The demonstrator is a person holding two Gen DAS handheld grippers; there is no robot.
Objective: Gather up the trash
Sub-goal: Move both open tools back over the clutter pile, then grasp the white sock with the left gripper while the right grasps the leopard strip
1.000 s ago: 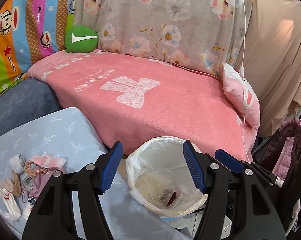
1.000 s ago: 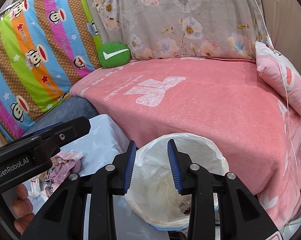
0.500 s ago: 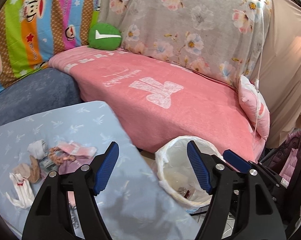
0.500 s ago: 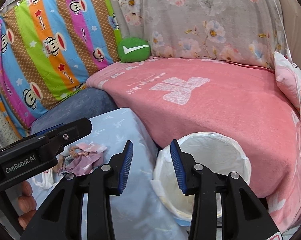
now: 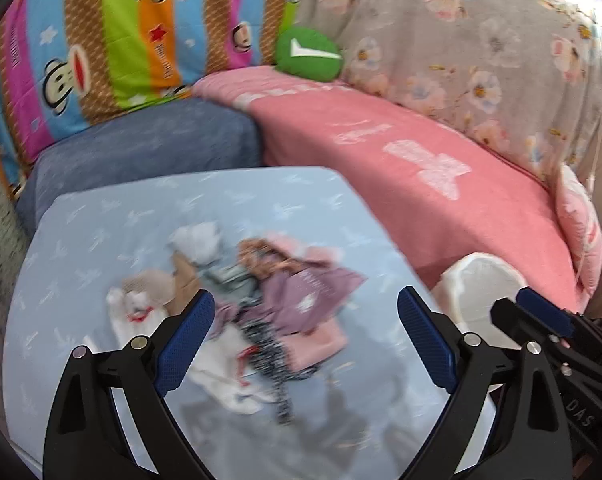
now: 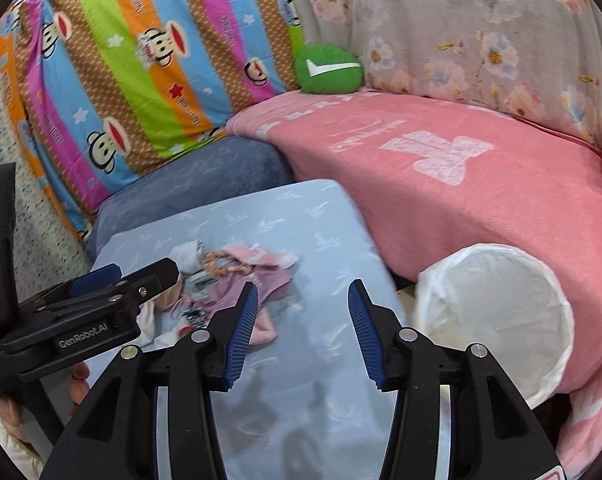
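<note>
Swinging: you are bringing both grippers off the bin (image 6: 497, 320) and over the trash pile (image 5: 257, 300) on the light blue cushion (image 5: 101, 224).
Trash: it is lying mid-cushion, toward the left edge; its long axis is running from near-left to far-right.
Left gripper (image 5: 305, 336): its jaws have just been opening wide, nothing between them.
Right gripper (image 6: 303, 328): its jaws have been opening too, empty, partly spread.
Meaning: you are setting up the next pick.

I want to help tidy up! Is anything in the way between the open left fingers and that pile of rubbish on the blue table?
No, nothing visible blocks it. The left gripper, open and empty, hangs right above the trash pile on the blue table. The white-lined bin stands open beside the table.
</note>
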